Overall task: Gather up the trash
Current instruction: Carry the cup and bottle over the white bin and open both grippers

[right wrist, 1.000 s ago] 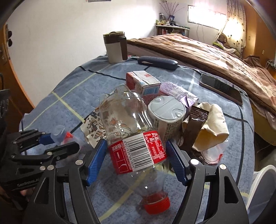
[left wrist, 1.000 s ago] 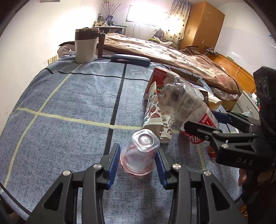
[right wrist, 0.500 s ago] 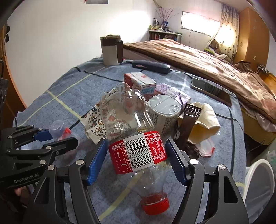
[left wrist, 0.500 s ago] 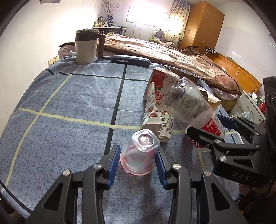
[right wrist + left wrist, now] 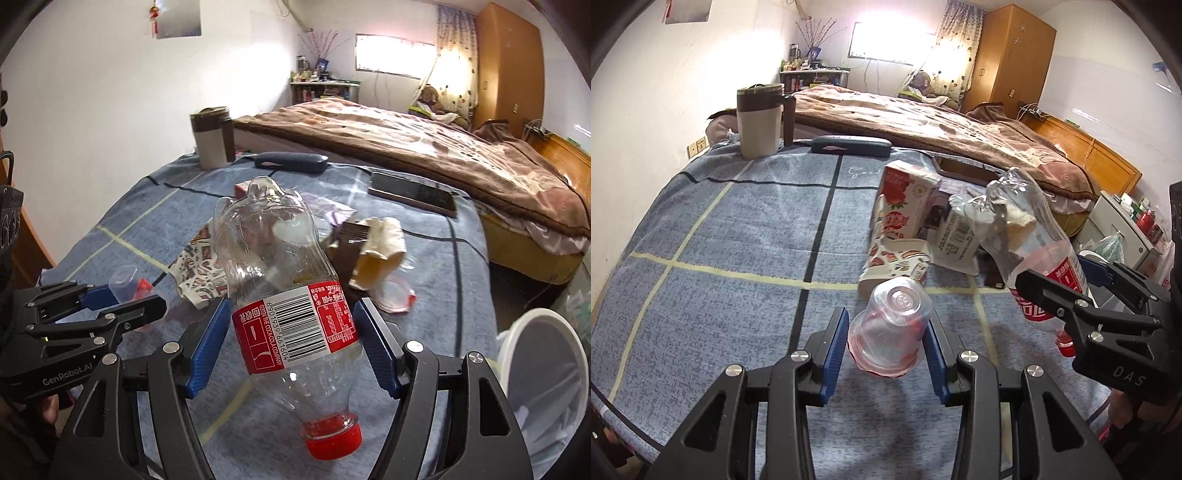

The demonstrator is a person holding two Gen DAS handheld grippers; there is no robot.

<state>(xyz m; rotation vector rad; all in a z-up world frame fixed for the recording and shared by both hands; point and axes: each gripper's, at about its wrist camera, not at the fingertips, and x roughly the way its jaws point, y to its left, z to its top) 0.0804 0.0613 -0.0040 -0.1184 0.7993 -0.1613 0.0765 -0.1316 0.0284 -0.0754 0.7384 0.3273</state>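
Note:
My left gripper (image 5: 886, 341) is shut on a small clear plastic cup (image 5: 890, 328) with red residue, held upside down above the blue checked cloth (image 5: 738, 229). My right gripper (image 5: 293, 341) is shut on an empty clear cola bottle (image 5: 288, 302) with a red label, its red cap (image 5: 332, 445) pointing toward the camera. The bottle (image 5: 1030, 251) and right gripper (image 5: 1082, 291) show at the right of the left wrist view. The left gripper (image 5: 122, 299) with its cup (image 5: 123, 282) shows at the left of the right wrist view.
On the cloth lie a red milk carton (image 5: 905, 206), a patterned paper cup (image 5: 897, 262), a white tub (image 5: 956, 236), a brown wrapper with crumpled paper (image 5: 376, 247) and a clear lid (image 5: 393, 295). A phone (image 5: 413, 194), glasses case (image 5: 291, 160) and mug (image 5: 212, 138) sit farther back. A white bin (image 5: 543, 373) stands at the right.
Both grippers have lifted slightly with their loads. The right gripper with the bottle has swung to the right and rolled, toward the white bin, which now shows more fully.

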